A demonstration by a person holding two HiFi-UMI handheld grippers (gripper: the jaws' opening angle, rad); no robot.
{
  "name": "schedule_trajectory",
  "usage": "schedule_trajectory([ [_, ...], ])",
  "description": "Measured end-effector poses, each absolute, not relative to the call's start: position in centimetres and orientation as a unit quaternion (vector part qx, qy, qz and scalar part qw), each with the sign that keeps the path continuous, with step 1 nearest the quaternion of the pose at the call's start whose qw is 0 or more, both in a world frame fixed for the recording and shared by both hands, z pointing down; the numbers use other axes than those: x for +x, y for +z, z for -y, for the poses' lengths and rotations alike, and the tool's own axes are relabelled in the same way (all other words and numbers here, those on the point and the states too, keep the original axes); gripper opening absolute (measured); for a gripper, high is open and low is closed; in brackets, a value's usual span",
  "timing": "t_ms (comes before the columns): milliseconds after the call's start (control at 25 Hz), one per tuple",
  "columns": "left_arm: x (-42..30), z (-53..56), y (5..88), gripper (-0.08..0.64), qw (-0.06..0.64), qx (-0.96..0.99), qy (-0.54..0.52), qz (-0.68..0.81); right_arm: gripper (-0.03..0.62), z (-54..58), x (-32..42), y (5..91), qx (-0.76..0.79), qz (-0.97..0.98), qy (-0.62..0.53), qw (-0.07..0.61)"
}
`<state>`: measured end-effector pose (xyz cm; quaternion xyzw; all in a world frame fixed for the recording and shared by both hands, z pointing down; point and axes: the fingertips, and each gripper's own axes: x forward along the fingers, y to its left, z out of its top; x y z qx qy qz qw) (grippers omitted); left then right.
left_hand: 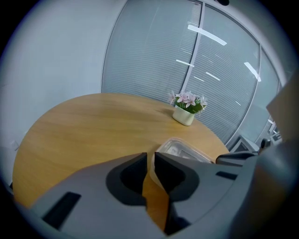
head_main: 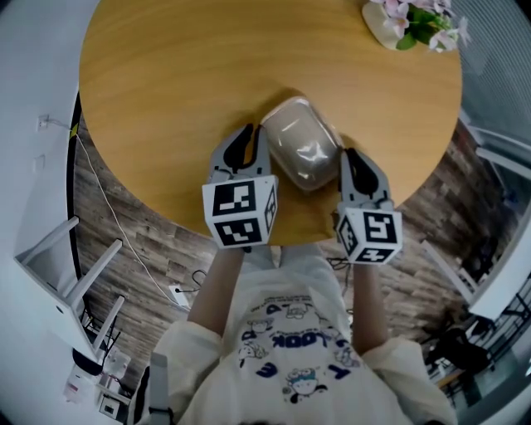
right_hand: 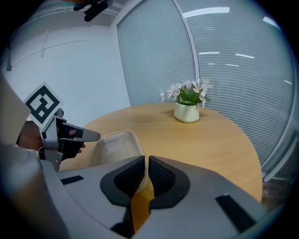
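Under your two tools lies a round wooden counter, bare over most of its top. It stands on a grey plank floor, with a white wall on one side and glass with slatted blinds on the other.

At the counter's near edge sits the clear plastic container, resting on the wood between the tools. Your left tool has its jaws drawn narrow on the container's left rim, with a thin strip of plastic in the gap. Your right tool is pinched the same way on the right rim.

A white flower pot with pink blooms stands at the far edge, well apart from the container. A pale cable trails over the floor to your left, near a white frame.

Each tool's body covers the near part of the container in its own view. You cannot tell what is inside it, since the plastic is cloudy and glary. The head view cuts the pot off at the top, and your shirt and arms hide the floor below the near edge
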<state>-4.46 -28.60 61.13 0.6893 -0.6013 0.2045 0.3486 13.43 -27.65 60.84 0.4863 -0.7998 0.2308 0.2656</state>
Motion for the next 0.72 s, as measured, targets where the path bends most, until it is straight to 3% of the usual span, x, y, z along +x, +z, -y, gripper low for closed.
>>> schedule_trajectory([
  [720,-4.09,28.81,61.04,0.020,0.344,0.697,0.207,0.594,0.017,27.89,13.08,60.01,0.486,0.805,0.221,0.260],
])
